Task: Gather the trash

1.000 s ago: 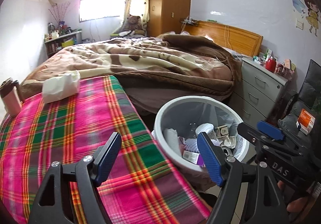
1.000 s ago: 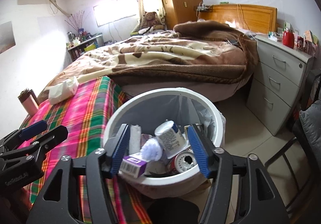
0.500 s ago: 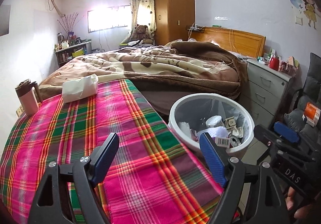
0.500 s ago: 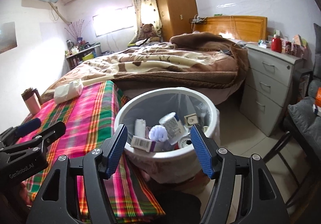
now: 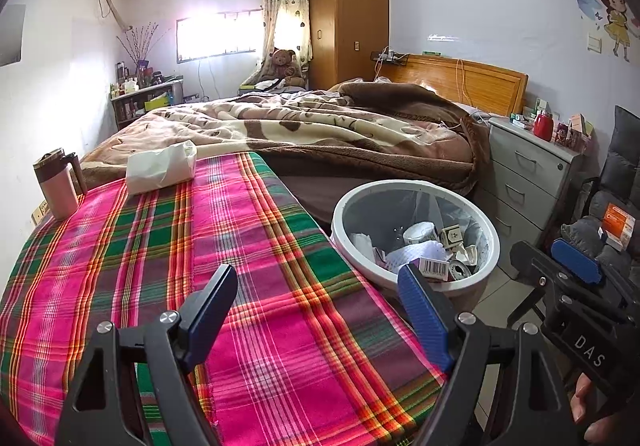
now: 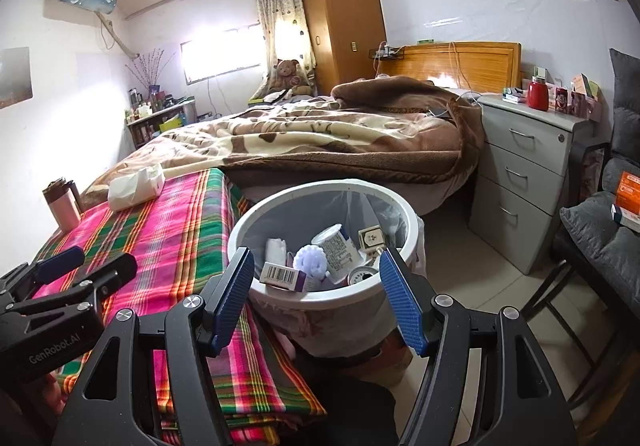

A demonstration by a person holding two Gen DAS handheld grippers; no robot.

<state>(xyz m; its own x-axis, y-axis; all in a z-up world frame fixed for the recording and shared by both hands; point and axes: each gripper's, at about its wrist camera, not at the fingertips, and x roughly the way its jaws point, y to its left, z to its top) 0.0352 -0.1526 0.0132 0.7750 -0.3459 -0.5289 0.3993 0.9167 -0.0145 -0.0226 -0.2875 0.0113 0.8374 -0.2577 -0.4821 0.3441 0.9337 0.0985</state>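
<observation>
A white round trash bin (image 5: 486, 223) (image 6: 404, 214) with a clear liner stands on the floor beside the plaid-covered table (image 5: 168, 246) (image 6: 172, 230). Inside lie several pieces of trash: a barcode box (image 6: 282, 275), a white cup (image 6: 340, 248), a lilac ball (image 6: 310, 261) and small cartons. My left gripper (image 5: 318, 294) hangs open over the table's near right part, nothing between its blue pads. My right gripper (image 6: 316, 286) is open in front of the bin's near rim, holding nothing. Each gripper shows at the edge of the other's view.
A white tissue pack (image 5: 162, 166) and a pink mug (image 5: 58, 182) sit at the table's far end. Behind are a bed with a brown blanket (image 5: 320, 130), a grey drawer unit (image 6: 528, 166) and a dark chair (image 6: 600, 230) with orange boxes.
Both grippers have drawn back from the bin, which now looks smaller and farther off. More of the plaid table shows under the left gripper. Both stay open and empty.
</observation>
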